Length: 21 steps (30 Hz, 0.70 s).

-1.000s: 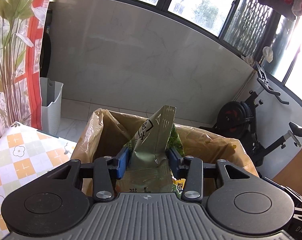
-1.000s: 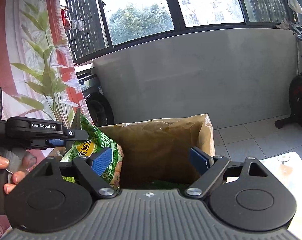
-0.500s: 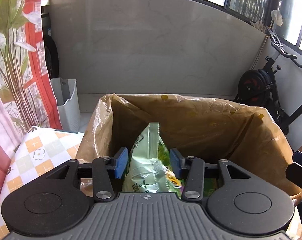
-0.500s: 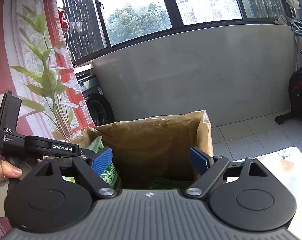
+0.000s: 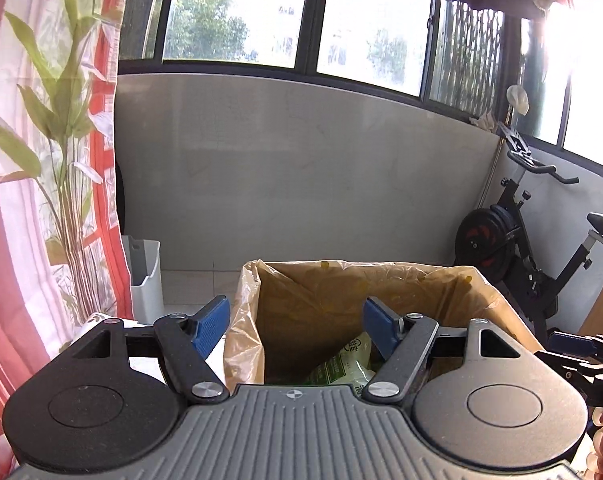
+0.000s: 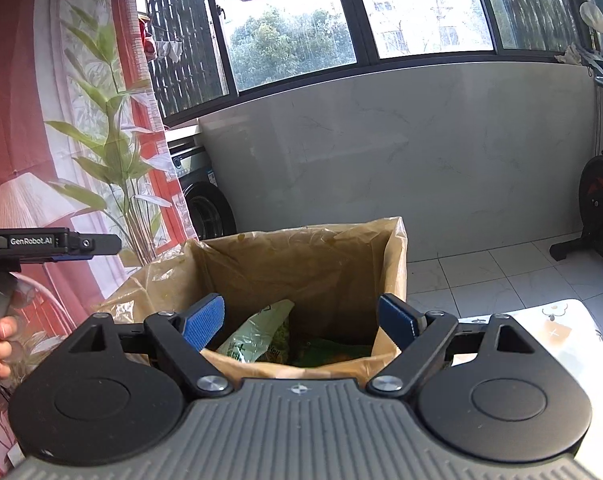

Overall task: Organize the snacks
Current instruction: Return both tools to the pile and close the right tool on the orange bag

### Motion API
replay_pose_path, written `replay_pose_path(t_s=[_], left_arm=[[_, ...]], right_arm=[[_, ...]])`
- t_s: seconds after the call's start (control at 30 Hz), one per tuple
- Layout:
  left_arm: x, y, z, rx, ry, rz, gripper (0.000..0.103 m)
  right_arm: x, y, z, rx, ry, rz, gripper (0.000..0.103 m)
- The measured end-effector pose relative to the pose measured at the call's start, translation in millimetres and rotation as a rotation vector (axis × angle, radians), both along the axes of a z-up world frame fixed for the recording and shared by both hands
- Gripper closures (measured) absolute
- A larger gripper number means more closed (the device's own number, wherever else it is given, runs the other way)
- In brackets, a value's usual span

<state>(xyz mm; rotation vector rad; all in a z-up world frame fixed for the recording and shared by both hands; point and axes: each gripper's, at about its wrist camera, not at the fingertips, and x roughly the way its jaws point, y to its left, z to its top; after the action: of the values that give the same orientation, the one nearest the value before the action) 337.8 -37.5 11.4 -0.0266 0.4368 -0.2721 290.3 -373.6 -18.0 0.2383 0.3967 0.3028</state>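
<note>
A cardboard box lined with a clear plastic bag [image 5: 317,304] stands in front of both grippers; it also shows in the right wrist view [image 6: 301,264]. A light green snack bag [image 5: 341,364] lies inside it, also seen in the right wrist view [image 6: 257,332], next to darker green packets [image 6: 329,350]. My left gripper [image 5: 295,322] is open and empty above the box's near left corner. My right gripper [image 6: 299,320] is open and empty above the box's near edge. The left gripper's body [image 6: 53,242] shows at the left of the right wrist view.
A white bin [image 5: 145,276] stands on the floor to the left by a red and white curtain [image 5: 21,240]. An exercise bike [image 5: 533,248] stands at the right. A patterned tablecloth [image 6: 561,320] lies under the box. A washing machine [image 6: 205,200] is behind.
My left gripper has opened and let go of the light green snack bag, which now lies in the box. The left gripper has lifted up and back. The right gripper has stayed open.
</note>
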Motion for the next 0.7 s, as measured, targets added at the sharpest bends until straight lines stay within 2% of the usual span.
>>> replay_pose_path(t_s=[0.1, 0.2, 0.37, 0.53, 0.7], left_arm=[[-25.5, 9.7, -10.4, 0.012, -0.033, 0.019, 0.028], [-45.4, 17.1, -25.3, 0.0, -0.032, 0.036, 0.028], [-66.9, 24.4, -56.7, -0.059, 0.019, 0.038, 0.028], [-77.5, 19.4, -83.5, -0.029, 0.067, 0.027, 0.028], [-85.7, 23.9, -102.2, -0.049, 0.111, 0.038, 0.028]], right_arm=[[-13.5, -0.5, -10.9, -0.046, 0.016, 0.026, 0.016], [-30.1, 0.3, -26.2, -0.098, 0.032, 0.07, 0.016], [-50.5, 0.9, -57.6, -0.147, 0.089, 0.138, 0.016], [-65.1, -4.7, -83.1, -0.209, 0.146, 0.168, 0.017], [-77.5, -10.9, -101.1, -0.285, 0.186, 0.207, 0.017]])
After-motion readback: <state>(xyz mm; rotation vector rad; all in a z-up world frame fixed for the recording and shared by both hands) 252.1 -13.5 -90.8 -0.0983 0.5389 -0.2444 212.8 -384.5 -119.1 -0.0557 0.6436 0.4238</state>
